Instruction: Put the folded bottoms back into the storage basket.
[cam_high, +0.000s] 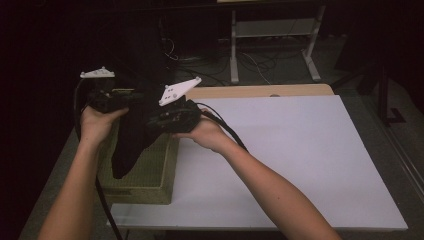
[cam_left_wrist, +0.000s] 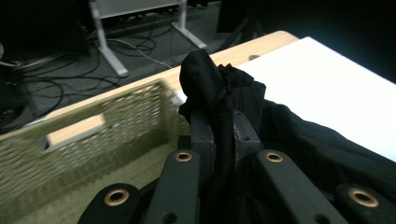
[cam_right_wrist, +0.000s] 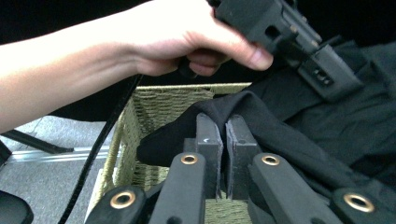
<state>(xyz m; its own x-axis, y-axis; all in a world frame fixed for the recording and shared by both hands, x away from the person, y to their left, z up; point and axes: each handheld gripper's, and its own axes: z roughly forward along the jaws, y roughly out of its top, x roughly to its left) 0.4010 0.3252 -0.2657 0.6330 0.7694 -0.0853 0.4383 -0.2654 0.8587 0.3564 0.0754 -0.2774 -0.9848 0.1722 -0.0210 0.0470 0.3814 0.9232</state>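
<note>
Left hand-held gripper clamping black cloth; right hand-held gripper pinching same cloth. Cloth hanging centre-left of high view over woven basket (basket sitting on white surface).

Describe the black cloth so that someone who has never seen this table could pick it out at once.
Start at the white board covering the table, then go to the olive woven basket at its left edge. Above the basket hangs the black cloth, pinched by the left gripper and the right gripper. It is the one soft, dark, drooping thing there.
</note>
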